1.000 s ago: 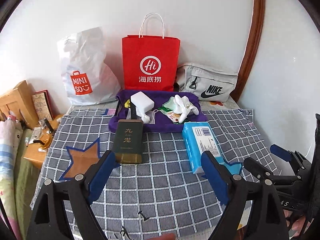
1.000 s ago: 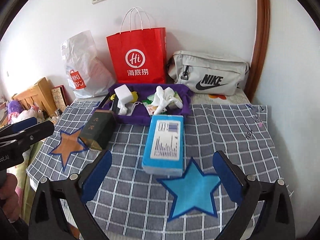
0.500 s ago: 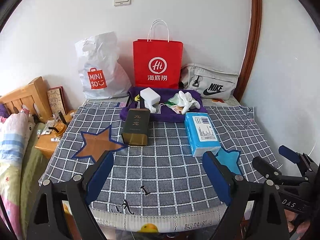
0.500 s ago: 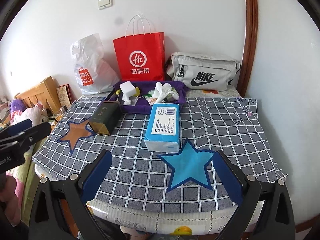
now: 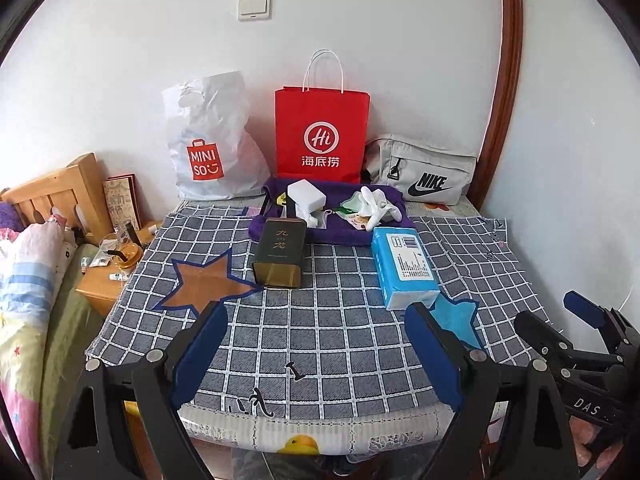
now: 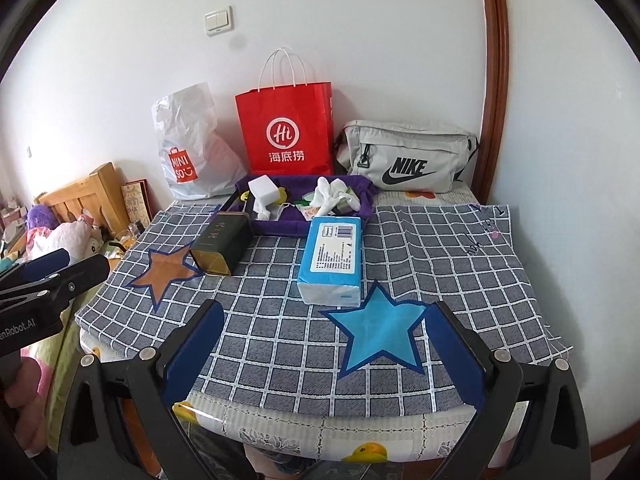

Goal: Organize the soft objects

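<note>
A blue tissue pack point(image 5: 403, 267) point(image 6: 333, 254) lies on the checked cloth just behind the blue star point(image 6: 376, 330). A dark green tin box point(image 5: 280, 252) point(image 6: 222, 240) lies beside the brown star point(image 5: 204, 282). A purple tray point(image 5: 352, 232) point(image 6: 280, 226) at the back holds a white block point(image 5: 306, 196), white gloves point(image 5: 376, 204) and small packets. My left gripper point(image 5: 316, 354) is open and empty above the table's front edge. My right gripper point(image 6: 320, 354) is open and empty, over the front edge near the blue star.
A red paper bag point(image 5: 322, 136), a white Miniso bag point(image 5: 208, 148) and a grey Nike pouch point(image 5: 424, 176) stand against the back wall. A wooden bedside stand point(image 5: 108, 280) and a bed point(image 5: 24, 272) are to the left. A wall point(image 5: 580, 160) bounds the right side.
Both grippers have pulled back and up from the table, so the whole tabletop and its front edge now show. Nothing on the table has moved.
</note>
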The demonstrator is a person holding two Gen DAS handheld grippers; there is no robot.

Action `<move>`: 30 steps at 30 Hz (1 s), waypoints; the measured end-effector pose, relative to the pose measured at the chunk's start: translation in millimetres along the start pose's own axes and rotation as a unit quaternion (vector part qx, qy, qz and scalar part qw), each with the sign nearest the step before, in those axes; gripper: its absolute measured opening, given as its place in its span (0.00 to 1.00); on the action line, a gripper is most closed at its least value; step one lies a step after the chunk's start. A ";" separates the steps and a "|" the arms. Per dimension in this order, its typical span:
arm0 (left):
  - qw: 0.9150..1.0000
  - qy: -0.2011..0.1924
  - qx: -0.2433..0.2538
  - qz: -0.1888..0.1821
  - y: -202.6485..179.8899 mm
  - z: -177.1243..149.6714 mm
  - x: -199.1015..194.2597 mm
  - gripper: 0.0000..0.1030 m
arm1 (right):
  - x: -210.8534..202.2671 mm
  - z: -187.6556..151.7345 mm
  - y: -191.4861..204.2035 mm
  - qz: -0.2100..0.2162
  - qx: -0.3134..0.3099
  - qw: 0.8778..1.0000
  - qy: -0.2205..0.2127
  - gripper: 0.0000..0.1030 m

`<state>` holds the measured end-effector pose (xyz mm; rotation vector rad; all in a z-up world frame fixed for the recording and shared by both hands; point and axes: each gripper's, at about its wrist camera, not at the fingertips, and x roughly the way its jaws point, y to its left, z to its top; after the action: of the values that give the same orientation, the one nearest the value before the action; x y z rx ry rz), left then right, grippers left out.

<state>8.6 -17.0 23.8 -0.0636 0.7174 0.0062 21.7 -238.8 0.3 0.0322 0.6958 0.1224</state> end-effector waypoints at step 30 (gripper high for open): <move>1.000 -0.001 0.001 0.001 1.6 -2.5 -8.5 0.87 | -7.7 -5.6 4.3 0.006 -0.001 1.000 -0.006 0.97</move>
<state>0.5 -15.4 27.4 -0.0603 0.7161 0.0065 11.8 -235.5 1.2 0.0358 0.6835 0.1332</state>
